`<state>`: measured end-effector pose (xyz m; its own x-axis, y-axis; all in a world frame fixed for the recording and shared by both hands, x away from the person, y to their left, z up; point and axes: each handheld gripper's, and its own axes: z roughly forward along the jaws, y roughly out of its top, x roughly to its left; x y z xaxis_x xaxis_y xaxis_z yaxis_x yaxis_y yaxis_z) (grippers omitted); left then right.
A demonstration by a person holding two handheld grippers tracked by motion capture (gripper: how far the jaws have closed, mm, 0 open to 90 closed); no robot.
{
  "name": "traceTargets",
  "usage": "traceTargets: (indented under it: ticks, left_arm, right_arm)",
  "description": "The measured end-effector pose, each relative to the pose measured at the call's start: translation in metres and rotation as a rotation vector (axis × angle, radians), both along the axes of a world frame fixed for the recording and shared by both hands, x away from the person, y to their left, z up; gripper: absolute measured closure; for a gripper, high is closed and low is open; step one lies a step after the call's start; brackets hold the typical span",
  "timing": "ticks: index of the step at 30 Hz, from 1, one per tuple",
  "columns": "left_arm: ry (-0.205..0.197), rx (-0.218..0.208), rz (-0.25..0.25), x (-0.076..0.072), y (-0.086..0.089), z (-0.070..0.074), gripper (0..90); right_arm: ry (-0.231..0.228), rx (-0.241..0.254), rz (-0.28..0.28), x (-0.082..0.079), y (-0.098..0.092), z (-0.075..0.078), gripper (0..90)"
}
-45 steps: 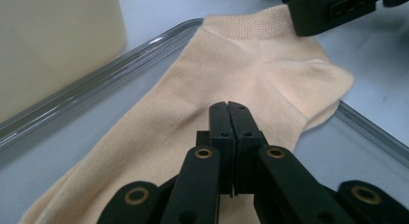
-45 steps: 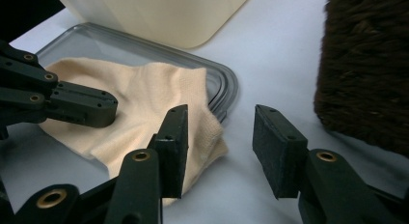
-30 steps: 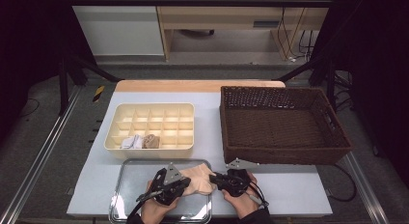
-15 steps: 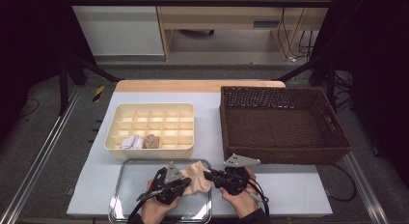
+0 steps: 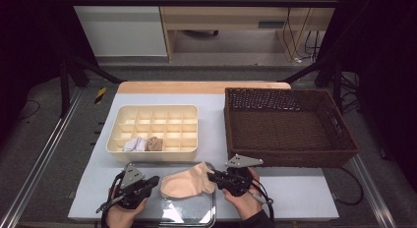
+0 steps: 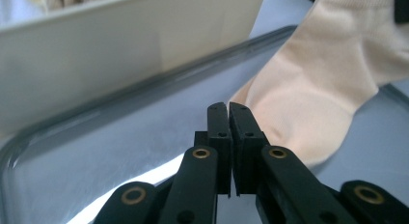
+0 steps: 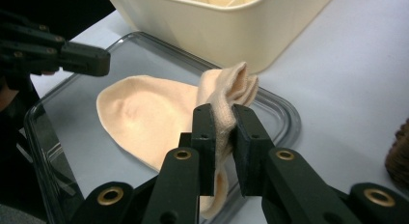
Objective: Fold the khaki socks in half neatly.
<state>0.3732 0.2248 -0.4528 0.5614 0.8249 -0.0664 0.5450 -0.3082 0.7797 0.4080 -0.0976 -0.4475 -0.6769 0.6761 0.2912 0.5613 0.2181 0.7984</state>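
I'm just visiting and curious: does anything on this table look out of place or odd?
Only the peach sock: it lies half on the clear tray, its cuff pinched and lifted by the right tool. The left tool is shut on nothing beside it. Two rolled socks sit tidily in the divided box.

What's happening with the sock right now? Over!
Right gripper shut on the sock, cuff end pinched. Left gripper shut, holding nothing, beside the toe. Sock lies over the tray. Nothing in the way.
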Motion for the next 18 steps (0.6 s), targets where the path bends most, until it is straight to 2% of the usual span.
traceTargets:
  ticks: [4,9,18]
  left_arm:
    - [0.022,0.002,-0.009,-0.002,0.000,-0.007,87.0]
    - [0.029,0.007,-0.022,-0.007,-0.004,-0.012,87.7]
    - [0.031,0.013,-0.020,-0.007,-0.005,-0.015,89.1]
  right_arm:
    - [-0.009,-0.004,0.024,-0.001,0.012,0.005,80.2]
    - [-0.026,-0.005,0.074,-0.005,0.032,0.011,80.3]
    - [-0.030,-0.052,0.155,-0.006,0.074,0.006,80.4]
